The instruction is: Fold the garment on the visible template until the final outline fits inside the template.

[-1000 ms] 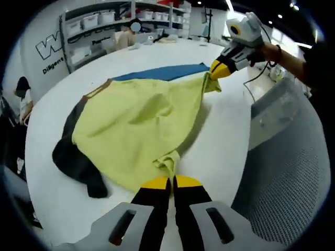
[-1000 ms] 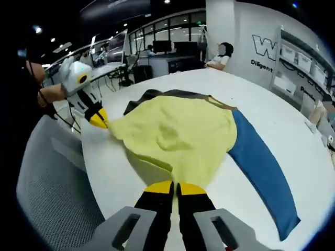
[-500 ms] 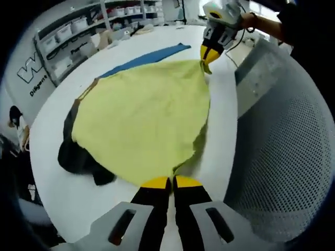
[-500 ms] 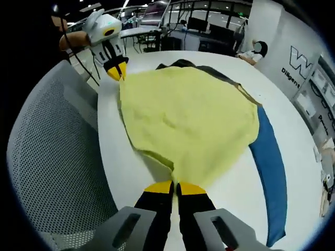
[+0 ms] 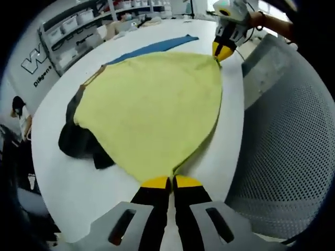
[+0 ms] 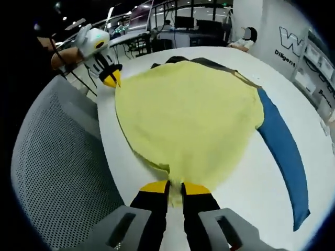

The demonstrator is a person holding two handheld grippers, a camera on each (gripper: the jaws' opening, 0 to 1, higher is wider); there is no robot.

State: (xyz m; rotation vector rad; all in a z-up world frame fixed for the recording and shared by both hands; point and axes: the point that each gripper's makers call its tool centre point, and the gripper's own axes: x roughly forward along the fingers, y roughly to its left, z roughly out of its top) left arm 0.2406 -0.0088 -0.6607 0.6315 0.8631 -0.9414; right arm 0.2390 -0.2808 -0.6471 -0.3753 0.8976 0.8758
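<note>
White round counter (image 5: pixel 52 172) carries a yellow garment (image 5: pixel 152 110) over a blue template (image 6: pixel 285 151); both grippers' fingers (image 5: pixel 155 184) clamp the garment's corners; shelves (image 5: pixel 78 23) behind

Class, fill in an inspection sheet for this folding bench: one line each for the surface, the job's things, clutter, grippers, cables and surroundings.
Surface: white table, round-edged.
Job's things: yellow garment spread flat over a blue template; a dark part of the garment sticks out at the far side.
Clutter: nothing seen on the table.
Grippers: left gripper and right gripper each shut on the garment's near edge.
Cables: a dark cable hangs by the left gripper.
Surroundings: grey mesh chair, shelves with bins, a seated person.
</note>
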